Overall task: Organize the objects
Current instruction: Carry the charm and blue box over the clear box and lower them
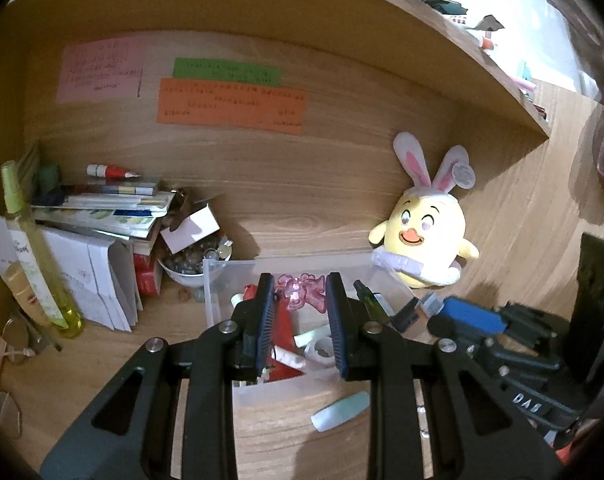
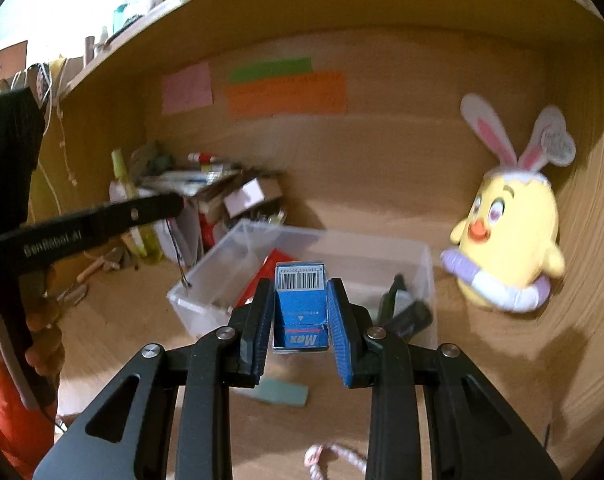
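Observation:
A clear plastic bin [image 1: 302, 258] [image 2: 341, 236] stands on the wooden desk and holds a pink transparent bow [image 1: 302, 292], a red packet [image 1: 284, 326], tape rolls and dark small items. My left gripper [image 1: 300, 280] hovers over the bin's near side. Its fingers stand a narrow gap apart, and I see nothing between them. My right gripper [image 2: 300, 284] is shut on a small blue box [image 2: 301, 304] with a barcode on its end. It hangs in front of the bin and shows at the right of the left wrist view, blue box [image 1: 471, 314] included.
A yellow chick plush [image 1: 425, 232] [image 2: 509, 240] with rabbit ears leans on the back wall, right of the bin. A mint green block [image 1: 341, 410] [image 2: 282, 394] lies before the bin. Stacked books [image 1: 102, 208], a bowl [image 1: 190, 268] and a spray bottle [image 1: 34, 248] crowd the left corner.

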Demonstrator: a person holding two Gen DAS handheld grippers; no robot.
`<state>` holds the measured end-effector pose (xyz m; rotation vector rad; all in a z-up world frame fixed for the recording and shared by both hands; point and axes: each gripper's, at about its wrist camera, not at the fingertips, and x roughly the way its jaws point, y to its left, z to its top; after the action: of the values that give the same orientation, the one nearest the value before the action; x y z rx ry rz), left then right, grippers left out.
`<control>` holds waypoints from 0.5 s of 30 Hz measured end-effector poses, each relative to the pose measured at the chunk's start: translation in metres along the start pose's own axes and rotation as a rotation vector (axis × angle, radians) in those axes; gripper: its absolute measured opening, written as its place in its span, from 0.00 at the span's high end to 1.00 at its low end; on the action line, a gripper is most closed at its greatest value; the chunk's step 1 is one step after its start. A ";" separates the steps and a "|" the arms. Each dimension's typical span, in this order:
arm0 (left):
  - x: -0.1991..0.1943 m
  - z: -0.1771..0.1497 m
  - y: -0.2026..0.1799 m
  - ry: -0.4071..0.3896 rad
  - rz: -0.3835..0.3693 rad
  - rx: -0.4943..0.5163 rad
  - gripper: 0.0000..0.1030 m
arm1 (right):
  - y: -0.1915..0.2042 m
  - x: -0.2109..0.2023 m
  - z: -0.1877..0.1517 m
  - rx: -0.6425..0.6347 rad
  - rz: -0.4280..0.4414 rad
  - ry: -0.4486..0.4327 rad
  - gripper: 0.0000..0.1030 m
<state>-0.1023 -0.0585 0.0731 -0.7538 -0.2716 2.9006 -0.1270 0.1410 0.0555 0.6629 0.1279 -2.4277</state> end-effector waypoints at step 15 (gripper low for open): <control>0.064 -0.003 0.024 0.112 0.058 -0.068 0.76 | -0.020 0.056 0.027 0.017 -0.012 0.046 0.76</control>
<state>-0.1578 -0.0703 0.0356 -0.9460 -0.3429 2.9027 -0.1883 0.1204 0.0501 0.7284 0.1302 -2.4285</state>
